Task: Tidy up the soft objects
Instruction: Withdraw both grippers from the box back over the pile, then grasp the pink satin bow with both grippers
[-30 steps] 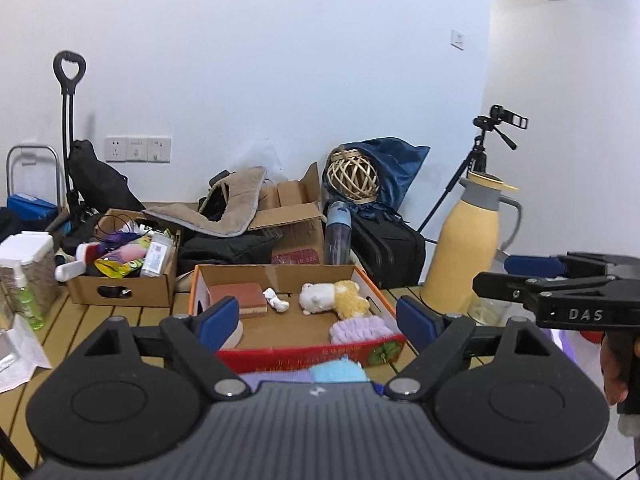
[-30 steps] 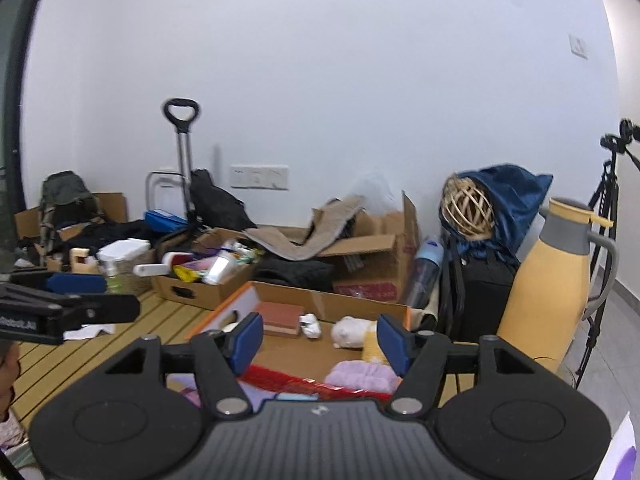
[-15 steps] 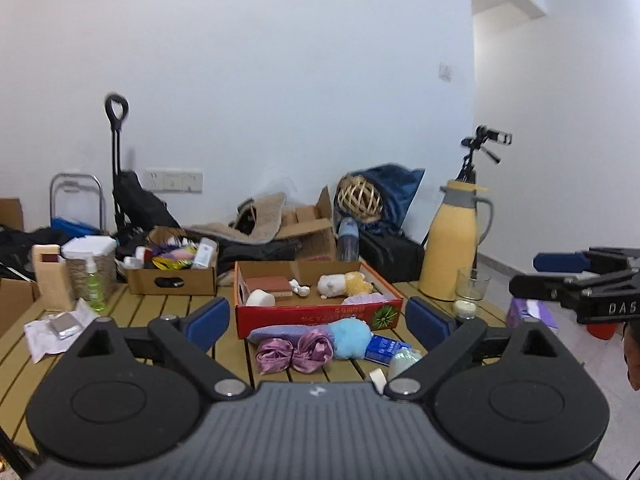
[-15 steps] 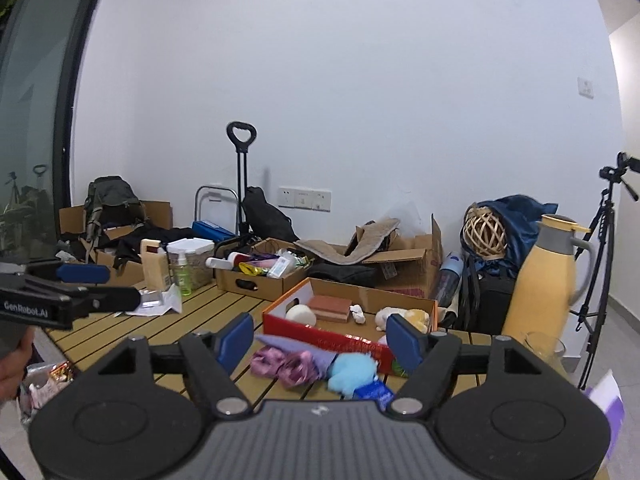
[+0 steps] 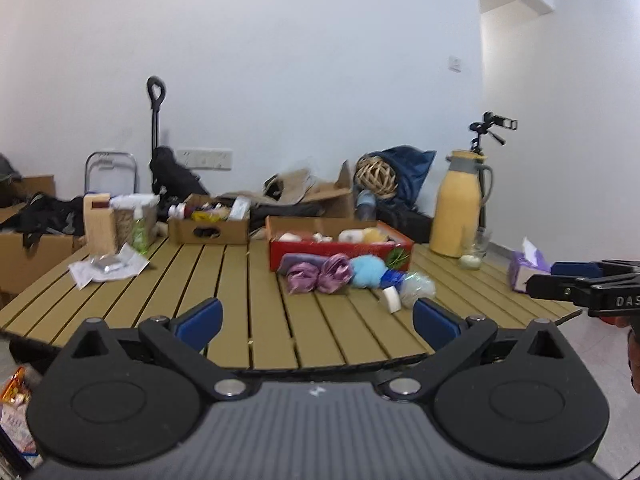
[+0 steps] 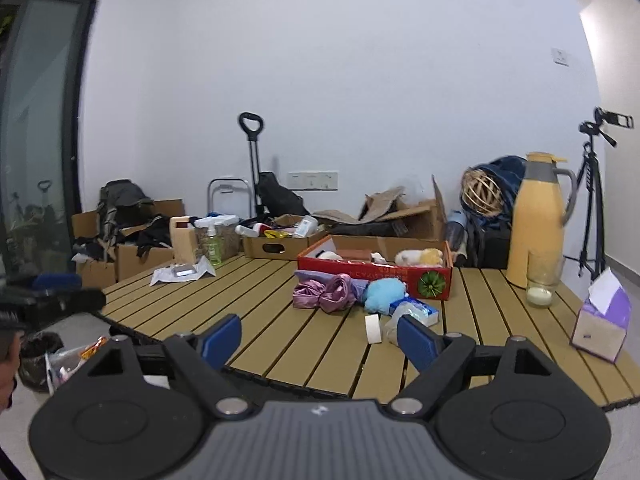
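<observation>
A red cardboard box on the slatted wooden table holds a white and yellow plush toy and other soft items. In front of it lie a purple satin bundle, a blue plush, a blue packet and a white tape roll. My left gripper is open and empty, held back from the table's near edge. My right gripper is open and empty, also off the near edge.
A yellow thermos, a glass candle and a purple tissue box stand at the right. A brown box of clutter, a wooden block and crumpled paper sit at the left.
Both grippers have pulled back from just over the red box to beyond the table's near edge. The whole tabletop has come into view. Both stay open.
</observation>
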Tool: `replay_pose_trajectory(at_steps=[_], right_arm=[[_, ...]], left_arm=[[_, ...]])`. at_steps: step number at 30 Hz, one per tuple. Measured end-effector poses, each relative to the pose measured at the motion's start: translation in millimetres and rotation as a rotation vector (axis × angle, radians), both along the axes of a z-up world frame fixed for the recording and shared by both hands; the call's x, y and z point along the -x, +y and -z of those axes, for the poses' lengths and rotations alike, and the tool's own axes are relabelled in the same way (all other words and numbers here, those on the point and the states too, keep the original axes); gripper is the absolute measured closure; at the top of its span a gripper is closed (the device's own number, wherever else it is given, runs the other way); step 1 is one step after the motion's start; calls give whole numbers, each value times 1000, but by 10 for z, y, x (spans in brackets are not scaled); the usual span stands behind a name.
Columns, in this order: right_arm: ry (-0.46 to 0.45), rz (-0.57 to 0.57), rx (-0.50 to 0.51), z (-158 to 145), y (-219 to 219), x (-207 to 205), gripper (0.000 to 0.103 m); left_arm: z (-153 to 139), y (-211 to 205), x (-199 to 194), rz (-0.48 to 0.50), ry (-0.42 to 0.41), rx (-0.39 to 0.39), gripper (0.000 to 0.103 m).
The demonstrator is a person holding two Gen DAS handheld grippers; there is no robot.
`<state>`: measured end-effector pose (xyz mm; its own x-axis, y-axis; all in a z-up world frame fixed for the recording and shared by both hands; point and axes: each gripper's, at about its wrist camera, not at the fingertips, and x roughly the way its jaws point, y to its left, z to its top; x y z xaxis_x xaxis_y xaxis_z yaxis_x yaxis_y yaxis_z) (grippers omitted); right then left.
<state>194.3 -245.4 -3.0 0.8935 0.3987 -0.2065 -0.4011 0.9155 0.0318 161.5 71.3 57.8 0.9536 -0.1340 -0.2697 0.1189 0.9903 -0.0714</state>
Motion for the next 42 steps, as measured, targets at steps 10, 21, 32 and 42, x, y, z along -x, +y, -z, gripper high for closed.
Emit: replay_pose_trajectory(at_steps=[10, 21, 32, 42], right_arm=[[91, 0, 17, 284, 209, -293, 19], [233, 39, -13, 654, 407, -1181, 26], [289, -11, -36, 584, 744, -2590, 46], [415, 12, -161, 728, 958, -3961, 75]], left_arm=[[234, 27, -281, -8, 81, 28, 0], [694, 169, -1231, -61, 238, 60, 0], [758, 73, -2728, -25, 266, 62, 24], [946, 169, -3977, 48, 367, 213, 58]])
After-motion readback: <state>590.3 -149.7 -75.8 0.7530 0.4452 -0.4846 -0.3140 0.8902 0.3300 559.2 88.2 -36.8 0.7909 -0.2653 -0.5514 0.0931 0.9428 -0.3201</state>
